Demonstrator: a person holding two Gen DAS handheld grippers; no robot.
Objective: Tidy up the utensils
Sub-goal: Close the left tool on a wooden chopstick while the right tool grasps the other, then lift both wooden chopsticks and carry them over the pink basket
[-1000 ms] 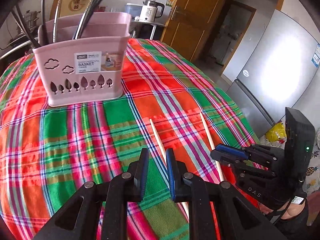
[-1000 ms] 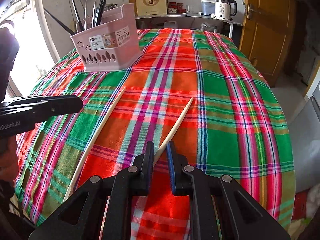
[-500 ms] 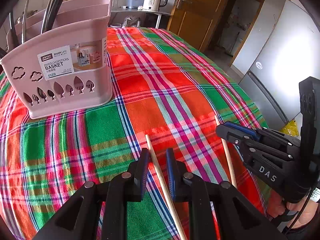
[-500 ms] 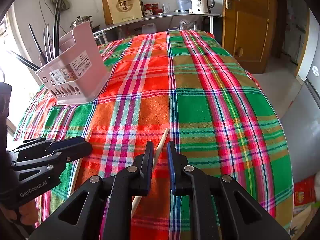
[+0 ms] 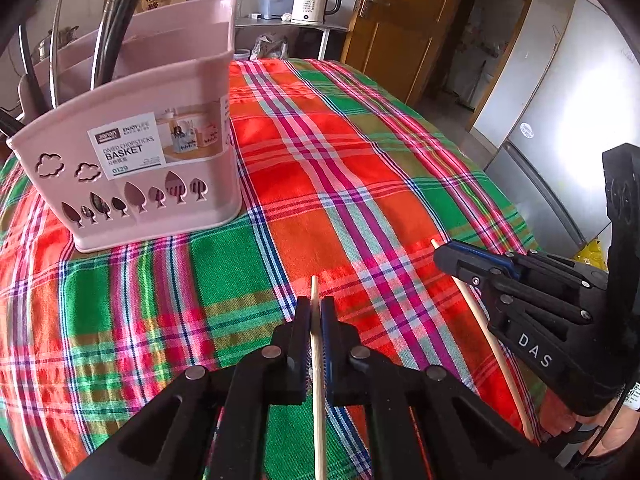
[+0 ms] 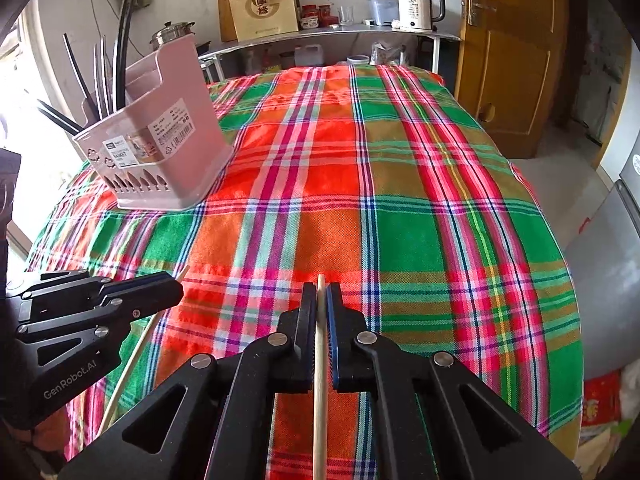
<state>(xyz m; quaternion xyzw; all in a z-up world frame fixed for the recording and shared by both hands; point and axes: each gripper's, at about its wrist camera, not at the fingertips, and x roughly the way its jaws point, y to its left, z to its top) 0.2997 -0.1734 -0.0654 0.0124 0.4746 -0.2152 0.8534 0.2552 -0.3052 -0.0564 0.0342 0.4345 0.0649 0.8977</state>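
Note:
Two wooden chopsticks are held over the plaid tablecloth. My left gripper (image 5: 315,312) is shut on one chopstick (image 5: 318,380), whose tip sticks out just past the fingers. My right gripper (image 6: 320,300) is shut on the other chopstick (image 6: 319,392). In the left wrist view the right gripper (image 5: 448,256) shows at the right with its chopstick (image 5: 496,348). In the right wrist view the left gripper (image 6: 172,286) shows at the left with its chopstick (image 6: 132,364). A pink chopsticks basket (image 5: 132,148) stands at the far left, also in the right wrist view (image 6: 160,152), with several dark utensils upright in it.
The table (image 6: 400,168) is covered by a red, green and pink plaid cloth. Behind it a metal shelf holds a white kettle (image 6: 420,6) and a paper bag (image 6: 264,8). A wooden door (image 6: 516,48) and a grey fridge (image 5: 560,128) stand at the right.
Both grippers have slid forward along their chopsticks and closed on them. The basket looks nearer in the left wrist view.

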